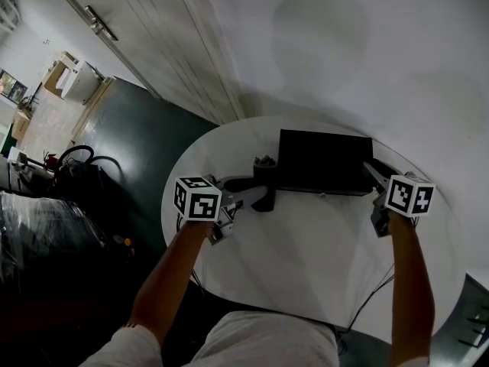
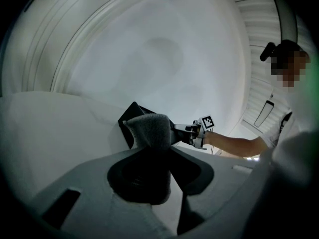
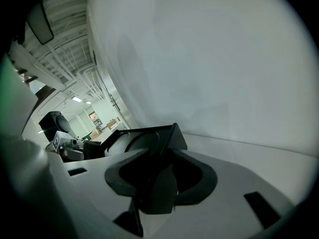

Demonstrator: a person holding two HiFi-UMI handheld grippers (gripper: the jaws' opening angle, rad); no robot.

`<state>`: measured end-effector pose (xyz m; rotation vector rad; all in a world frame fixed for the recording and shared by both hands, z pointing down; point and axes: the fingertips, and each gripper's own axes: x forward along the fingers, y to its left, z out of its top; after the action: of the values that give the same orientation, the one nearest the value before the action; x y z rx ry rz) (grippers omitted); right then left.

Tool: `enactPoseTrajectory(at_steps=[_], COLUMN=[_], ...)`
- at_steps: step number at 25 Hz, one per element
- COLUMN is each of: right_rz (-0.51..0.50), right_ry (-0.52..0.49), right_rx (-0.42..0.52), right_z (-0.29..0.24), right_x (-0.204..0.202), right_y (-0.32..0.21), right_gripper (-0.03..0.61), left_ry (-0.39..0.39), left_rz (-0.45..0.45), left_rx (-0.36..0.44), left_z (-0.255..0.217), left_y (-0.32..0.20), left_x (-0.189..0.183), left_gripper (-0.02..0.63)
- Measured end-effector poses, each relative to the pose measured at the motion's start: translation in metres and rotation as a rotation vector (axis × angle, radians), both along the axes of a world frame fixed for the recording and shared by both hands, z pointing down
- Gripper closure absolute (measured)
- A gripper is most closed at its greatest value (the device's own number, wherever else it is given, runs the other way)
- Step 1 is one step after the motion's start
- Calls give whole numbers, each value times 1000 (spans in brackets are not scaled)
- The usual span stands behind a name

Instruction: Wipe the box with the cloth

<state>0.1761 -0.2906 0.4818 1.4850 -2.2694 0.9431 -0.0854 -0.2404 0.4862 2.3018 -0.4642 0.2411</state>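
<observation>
A flat black box (image 1: 325,161) lies in the middle of a round white table (image 1: 306,258). My left gripper (image 1: 263,193) is shut on a grey cloth (image 1: 264,164), which rests against the box's left end. In the left gripper view the cloth (image 2: 149,131) stands up from the jaws and hides part of the box (image 2: 130,117) behind it. My right gripper (image 1: 372,173) is at the box's right end. In the right gripper view its jaws are closed on the box's near edge (image 3: 149,138). The left gripper (image 3: 70,147) shows at the box's far side.
The table stands against a white wall (image 1: 367,52). Left of it is dark floor with a black bag and cables (image 1: 72,170). A door with a handle (image 1: 99,25) is at the upper left. A person in white (image 2: 294,108) appears in the left gripper view.
</observation>
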Motion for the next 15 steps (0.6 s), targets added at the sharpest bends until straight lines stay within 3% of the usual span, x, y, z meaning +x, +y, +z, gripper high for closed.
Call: enactPoseTrajectory(at_steps=[9,15], right_rz=[-7,-6], right_ry=[-9,-22], right_rx=[5,7], right_z=[1,1], right_x=[-1,-1], right_y=[0,1], right_gripper=[436,436], left_ry=[-59,-103], left_rz=[-133,-143], left_rx=[44,21], left_z=[1,13], left_y=[-54,-93], left_x=[-13,1], left_gripper=[505,505])
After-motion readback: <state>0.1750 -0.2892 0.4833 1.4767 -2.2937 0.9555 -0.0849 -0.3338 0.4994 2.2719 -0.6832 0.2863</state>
